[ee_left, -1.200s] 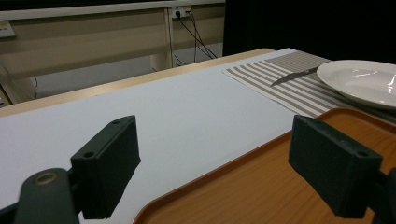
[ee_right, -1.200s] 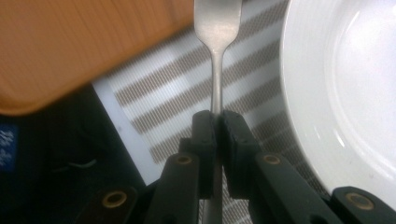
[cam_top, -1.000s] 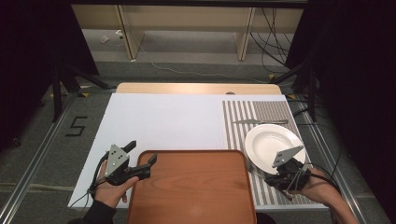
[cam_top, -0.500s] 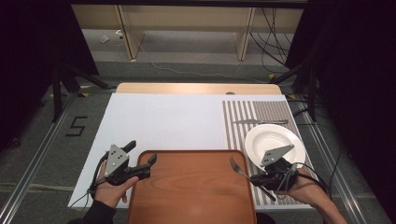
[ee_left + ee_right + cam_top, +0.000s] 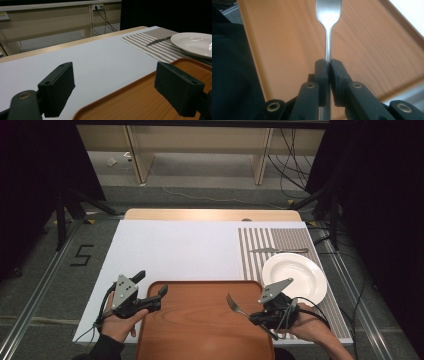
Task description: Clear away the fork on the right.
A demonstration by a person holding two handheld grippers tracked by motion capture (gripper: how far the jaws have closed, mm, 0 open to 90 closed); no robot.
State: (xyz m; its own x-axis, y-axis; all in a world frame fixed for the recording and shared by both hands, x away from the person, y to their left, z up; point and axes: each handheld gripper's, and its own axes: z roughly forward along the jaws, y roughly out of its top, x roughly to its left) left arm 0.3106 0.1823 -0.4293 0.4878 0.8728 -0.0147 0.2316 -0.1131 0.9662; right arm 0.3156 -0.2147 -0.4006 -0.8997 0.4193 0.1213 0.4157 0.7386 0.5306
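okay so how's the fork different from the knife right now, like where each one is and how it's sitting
The fork is clamped between the shut jaws of the right gripper, over the wooden tray; the knife lies free on the striped mat, beyond the white plate. The fork points toward the table's far left; the knife lies crosswise. Both are silver metal cutlery.

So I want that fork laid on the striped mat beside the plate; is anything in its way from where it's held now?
Nothing visible blocks it. The right gripper holds the fork over the tray. The mat lies just right of it, with bare stripes left of the plate. The knife lies beyond the plate.
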